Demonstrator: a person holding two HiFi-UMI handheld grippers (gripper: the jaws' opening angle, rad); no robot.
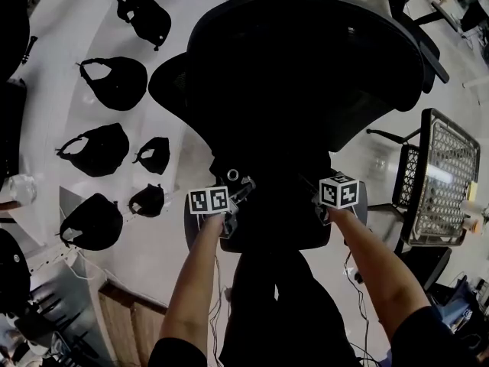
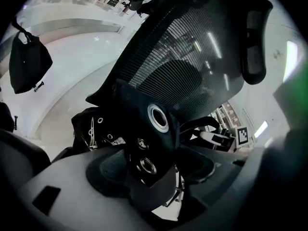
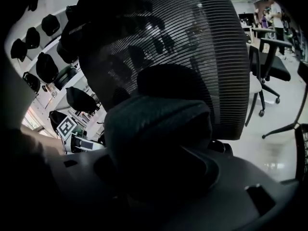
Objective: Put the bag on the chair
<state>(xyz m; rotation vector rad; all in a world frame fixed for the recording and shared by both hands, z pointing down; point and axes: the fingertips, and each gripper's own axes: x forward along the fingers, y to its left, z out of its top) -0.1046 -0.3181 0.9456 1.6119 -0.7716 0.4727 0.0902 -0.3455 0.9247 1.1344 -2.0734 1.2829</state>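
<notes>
Bright room, pale glossy floor.
Spare black bags lie spread over a white bench at left; a wire-mesh rack stands at right.

We can read no words, brands or numbers. The only signs are black-and-white square markers on the left cube and right cube, just behind the jaws.
</notes>
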